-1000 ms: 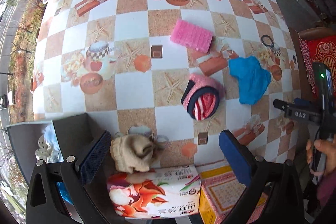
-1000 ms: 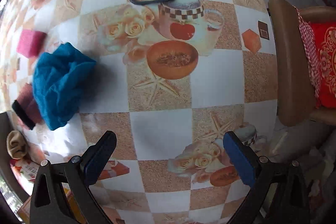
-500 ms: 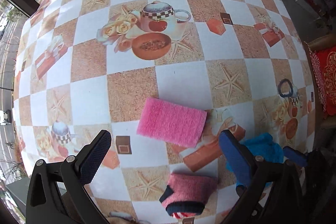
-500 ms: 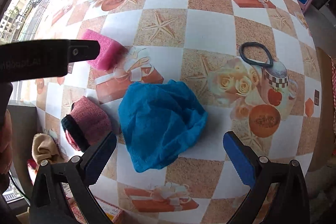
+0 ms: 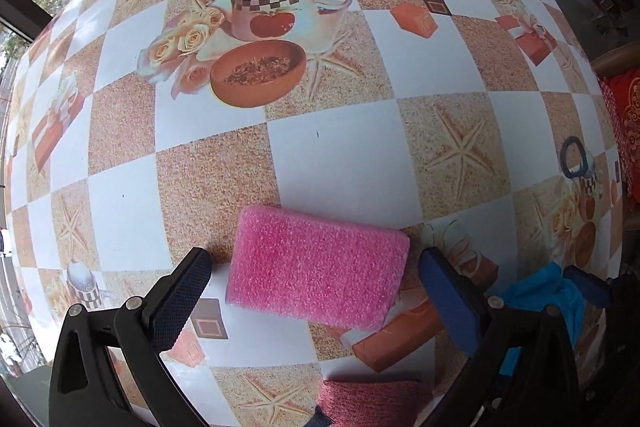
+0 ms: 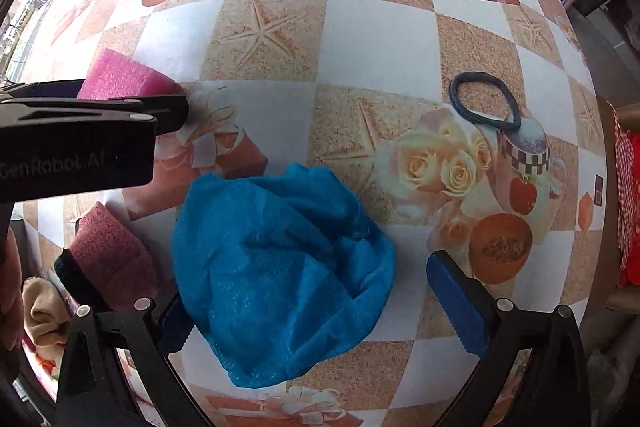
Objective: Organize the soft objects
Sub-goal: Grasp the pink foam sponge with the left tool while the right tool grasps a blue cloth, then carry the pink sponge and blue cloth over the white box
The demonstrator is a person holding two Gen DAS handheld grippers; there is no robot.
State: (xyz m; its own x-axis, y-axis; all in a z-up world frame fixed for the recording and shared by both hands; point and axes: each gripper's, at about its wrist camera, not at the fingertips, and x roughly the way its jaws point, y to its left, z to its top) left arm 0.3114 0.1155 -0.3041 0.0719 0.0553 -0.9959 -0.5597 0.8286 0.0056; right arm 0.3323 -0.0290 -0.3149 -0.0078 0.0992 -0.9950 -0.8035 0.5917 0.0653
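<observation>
Black tongs (image 5: 316, 303), blue textured pads (image 5: 448, 301), silver screws, "GenRobot.AI" lettering.

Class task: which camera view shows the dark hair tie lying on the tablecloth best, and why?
The right wrist view. There the hair tie lies whole, an unobstructed loop on the tablecloth, beyond the blue cloth. The left wrist view shows it only small and distorted at the far right edge.

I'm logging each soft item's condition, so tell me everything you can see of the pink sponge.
The pink sponge is a rectangular block with a coarse, bubbly foam-like surface, looking clean and undeformed. It lies flat on the patterned tablecloth, partly over a printed gift box. The left gripper brackets it with jaws open, neither pad visibly touching. Nothing rests on it.
</observation>
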